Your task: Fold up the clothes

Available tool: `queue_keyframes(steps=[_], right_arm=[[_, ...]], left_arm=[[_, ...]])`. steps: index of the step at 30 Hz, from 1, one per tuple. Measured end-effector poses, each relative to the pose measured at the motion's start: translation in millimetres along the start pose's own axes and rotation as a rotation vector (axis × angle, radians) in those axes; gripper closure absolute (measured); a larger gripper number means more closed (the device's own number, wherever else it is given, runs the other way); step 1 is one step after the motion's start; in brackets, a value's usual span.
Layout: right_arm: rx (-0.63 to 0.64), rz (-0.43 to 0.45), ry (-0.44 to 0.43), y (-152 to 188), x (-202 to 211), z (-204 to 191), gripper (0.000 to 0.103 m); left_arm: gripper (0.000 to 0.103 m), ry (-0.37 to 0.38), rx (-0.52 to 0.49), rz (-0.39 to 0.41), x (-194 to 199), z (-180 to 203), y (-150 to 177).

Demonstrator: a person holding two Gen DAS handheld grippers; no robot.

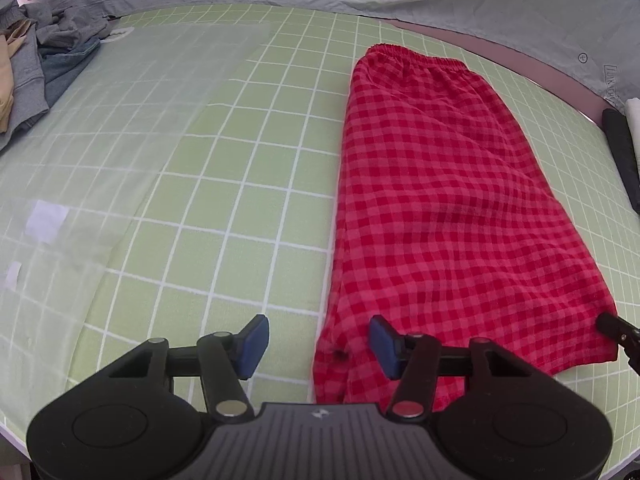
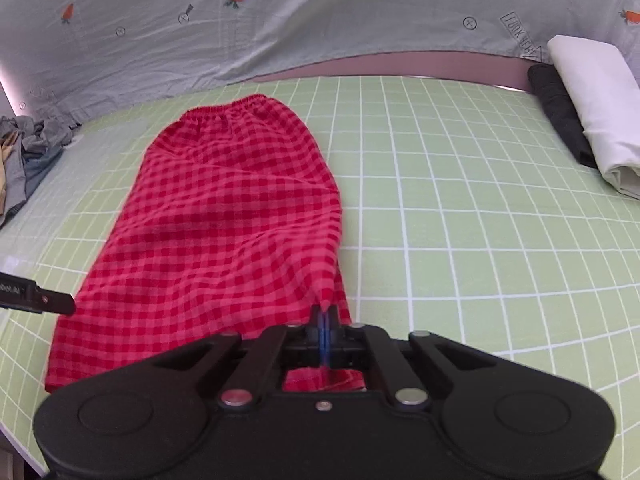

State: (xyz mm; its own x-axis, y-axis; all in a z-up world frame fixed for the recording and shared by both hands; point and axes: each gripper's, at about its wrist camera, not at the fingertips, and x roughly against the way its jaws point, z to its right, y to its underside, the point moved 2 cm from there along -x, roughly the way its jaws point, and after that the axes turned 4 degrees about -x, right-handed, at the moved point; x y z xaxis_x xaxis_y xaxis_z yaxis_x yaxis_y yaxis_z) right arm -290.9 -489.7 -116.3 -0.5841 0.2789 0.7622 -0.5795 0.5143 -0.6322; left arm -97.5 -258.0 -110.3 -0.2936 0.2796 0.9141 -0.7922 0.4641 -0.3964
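Observation:
Red checked trousers (image 1: pixel 440 200) lie lengthwise on the green grid mat (image 1: pixel 240 200), waistband at the far end. My left gripper (image 1: pixel 318 346) is open, its blue pads on either side of the near left hem corner of the trousers. In the right wrist view the trousers (image 2: pixel 224 220) stretch away from me. My right gripper (image 2: pixel 323 330) is shut on the near right hem corner, and the cloth there is pulled up into a small peak. The tip of the right gripper shows in the left wrist view (image 1: pixel 618 330); the tip of the left one shows in the right wrist view (image 2: pixel 40 300).
A heap of grey, denim and tan clothes (image 1: pixel 36 64) lies at the far left of the mat. A folded white cloth (image 2: pixel 600 112) and a folded dark one (image 2: pixel 560 116) lie at the far right. A pale sheet (image 2: pixel 280 20) hangs behind the table.

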Motion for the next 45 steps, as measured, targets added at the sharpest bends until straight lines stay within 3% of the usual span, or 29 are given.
queue_keyframes(steps=[4, 5, 6, 7, 8, 10, 11, 12, 19, 23, 26, 28, 29, 31, 32, 33, 34, 35, 36, 39, 45], right_arm=[[-0.011, -0.067, 0.031, 15, -10, 8, 0.100], [-0.018, -0.086, 0.043, 18, -14, 11, 0.087], [-0.030, -0.083, 0.059, 19, -15, 13, 0.061], [-0.041, -0.076, 0.070, 20, -16, 15, 0.046], [-0.046, -0.058, 0.059, 20, -14, 14, 0.029], [-0.038, -0.036, 0.023, 20, -14, 11, 0.015], [-0.016, -0.032, 0.006, 21, -17, 7, 0.000], [0.010, -0.028, 0.002, 21, -20, 3, 0.000], [0.059, -0.030, 0.009, 21, -40, -16, 0.000], [0.050, -0.060, 0.011, 24, -45, -18, 0.000], [0.025, -0.073, 0.028, 29, -44, -17, 0.001], [0.034, -0.081, 0.036, 32, -42, -20, 0.004], [0.057, -0.081, 0.042, 33, -41, -23, 0.012], [0.093, -0.071, 0.033, 35, -37, -28, 0.024], [0.101, -0.073, 0.025, 35, -35, -30, 0.032], [0.109, -0.078, 0.014, 35, -33, -31, 0.047], [0.115, -0.090, -0.007, 34, -30, -33, 0.057], [0.118, -0.106, -0.033, 34, -27, -34, 0.083], [0.111, -0.133, -0.072, 36, -23, -36, 0.098], [0.117, -0.141, -0.131, 48, 2, -40, 0.098], [0.123, -0.143, -0.202, 56, 30, -42, 0.098]], left_arm=[[0.045, -0.007, 0.023, -0.012, 1, -2, 14], [0.045, -0.009, 0.025, -0.012, 2, -3, 16], [0.039, -0.012, 0.027, -0.009, 2, -3, 18], [0.029, -0.017, 0.027, -0.005, 3, -3, 19], [0.026, -0.023, 0.027, 0.001, 2, -3, 21], [0.022, -0.032, 0.021, 0.007, 0, -1, 23], [0.022, -0.033, 0.020, 0.006, -2, 0, 23], [0.019, -0.031, 0.019, 0.006, -4, 1, 23], [0.015, 0.000, -0.014, -0.015, -17, 17, 29], [0.019, 0.027, -0.028, -0.024, -21, 22, 33], [0.034, 0.013, -0.067, 0.004, -19, 26, 34], [0.053, 0.003, -0.086, 0.018, -18, 25, 33], [0.059, 0.004, -0.093, 0.021, -18, 25, 32], [0.082, 0.017, -0.105, 0.017, -17, 24, 31], [0.086, 0.034, -0.109, 0.008, -16, 23, 32], [0.096, 0.061, -0.111, -0.009, -14, 22, 34], [0.097, 0.088, -0.113, -0.026, -13, 21, 37], [0.098, 0.108, -0.121, -0.039, -10, 20, 40], [0.099, 0.119, -0.134, -0.049, -4, 19, 44], [0.099, 0.159, -0.156, -0.057, 15, 9, 57], [0.100, 0.238, 0.043, -0.035, 30, -28, 38]])
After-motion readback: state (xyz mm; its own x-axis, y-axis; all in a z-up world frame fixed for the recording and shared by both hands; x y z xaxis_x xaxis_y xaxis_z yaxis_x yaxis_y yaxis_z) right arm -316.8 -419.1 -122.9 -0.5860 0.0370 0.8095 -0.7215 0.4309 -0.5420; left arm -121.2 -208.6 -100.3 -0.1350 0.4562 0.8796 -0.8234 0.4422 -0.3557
